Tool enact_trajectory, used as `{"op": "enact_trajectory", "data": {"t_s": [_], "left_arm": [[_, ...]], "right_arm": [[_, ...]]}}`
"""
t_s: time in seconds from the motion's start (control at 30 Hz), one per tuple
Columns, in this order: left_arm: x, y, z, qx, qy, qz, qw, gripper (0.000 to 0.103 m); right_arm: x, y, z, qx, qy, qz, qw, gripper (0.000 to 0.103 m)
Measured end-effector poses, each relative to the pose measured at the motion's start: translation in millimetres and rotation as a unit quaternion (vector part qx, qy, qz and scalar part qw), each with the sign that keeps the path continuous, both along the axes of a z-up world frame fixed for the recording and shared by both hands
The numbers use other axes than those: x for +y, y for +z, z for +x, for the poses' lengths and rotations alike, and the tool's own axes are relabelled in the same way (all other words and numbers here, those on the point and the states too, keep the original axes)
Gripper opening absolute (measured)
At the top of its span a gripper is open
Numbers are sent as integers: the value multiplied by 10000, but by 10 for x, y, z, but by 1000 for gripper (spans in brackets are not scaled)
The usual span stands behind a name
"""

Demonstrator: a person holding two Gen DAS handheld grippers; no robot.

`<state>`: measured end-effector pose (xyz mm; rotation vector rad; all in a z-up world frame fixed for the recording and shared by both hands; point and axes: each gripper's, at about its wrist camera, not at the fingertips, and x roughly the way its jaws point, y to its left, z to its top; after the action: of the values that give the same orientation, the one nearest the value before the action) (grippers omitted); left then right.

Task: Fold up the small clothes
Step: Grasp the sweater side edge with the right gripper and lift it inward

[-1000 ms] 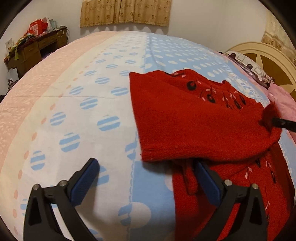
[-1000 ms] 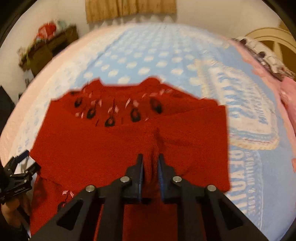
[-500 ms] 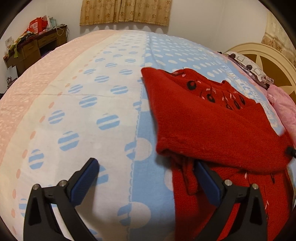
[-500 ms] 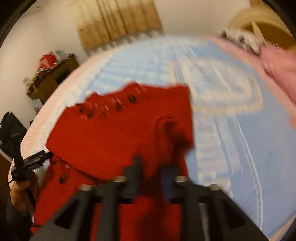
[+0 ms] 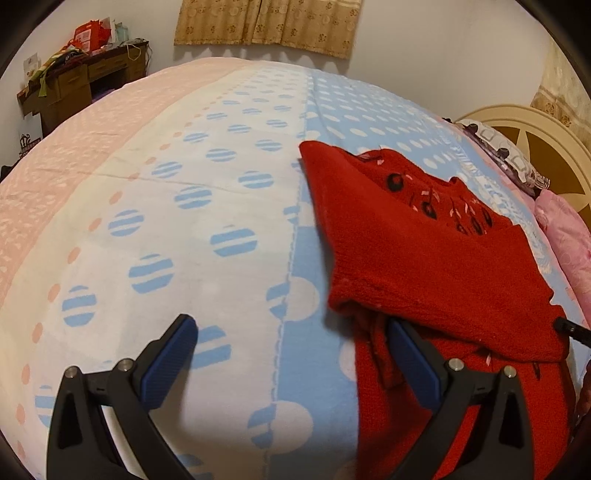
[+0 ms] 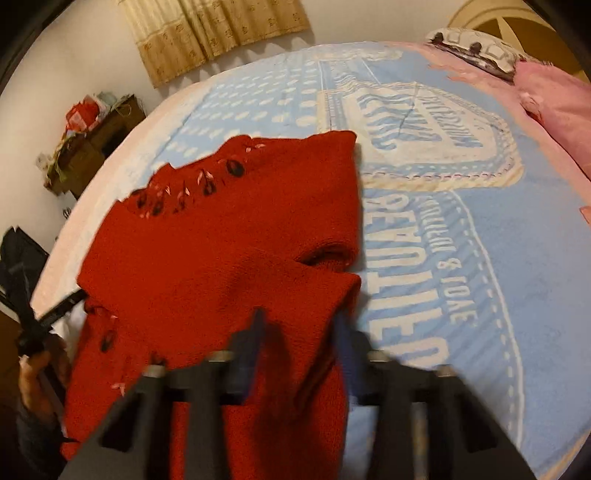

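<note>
While red sweater (image 5: 436,266) lies folded on bed, L tongs (image 5: 291,354) & R tongs (image 6: 299,332) gape, empty.

We're in a bedroom of a home, no question: a wide bed (image 5: 207,206) fills the view, spread with a pink, white and blue dotted blanket (image 5: 229,155). A cream headboard (image 5: 532,125) curves up at the right, with a pink pillow (image 5: 565,236) beside it. Gold curtains (image 5: 266,22) hang on the far wall, and over in the corner stands a wooden desk (image 5: 77,81) (piled with clutter).
</note>
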<state>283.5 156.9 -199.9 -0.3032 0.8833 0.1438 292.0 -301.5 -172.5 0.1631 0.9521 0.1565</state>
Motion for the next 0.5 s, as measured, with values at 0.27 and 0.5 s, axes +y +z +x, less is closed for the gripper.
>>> {"op": "enact_trajectory", "data": {"t_s": [0.27,0.5], "left_arm": [[0,-10,5,29,14,12,10000,103],[175,1,-92,-80,440,-240,9987,103]], "right_arm": [[244,698,-104,-1365,286,-829,9868,3],[213,371,47,-947,204,-940,9908,4]]}}
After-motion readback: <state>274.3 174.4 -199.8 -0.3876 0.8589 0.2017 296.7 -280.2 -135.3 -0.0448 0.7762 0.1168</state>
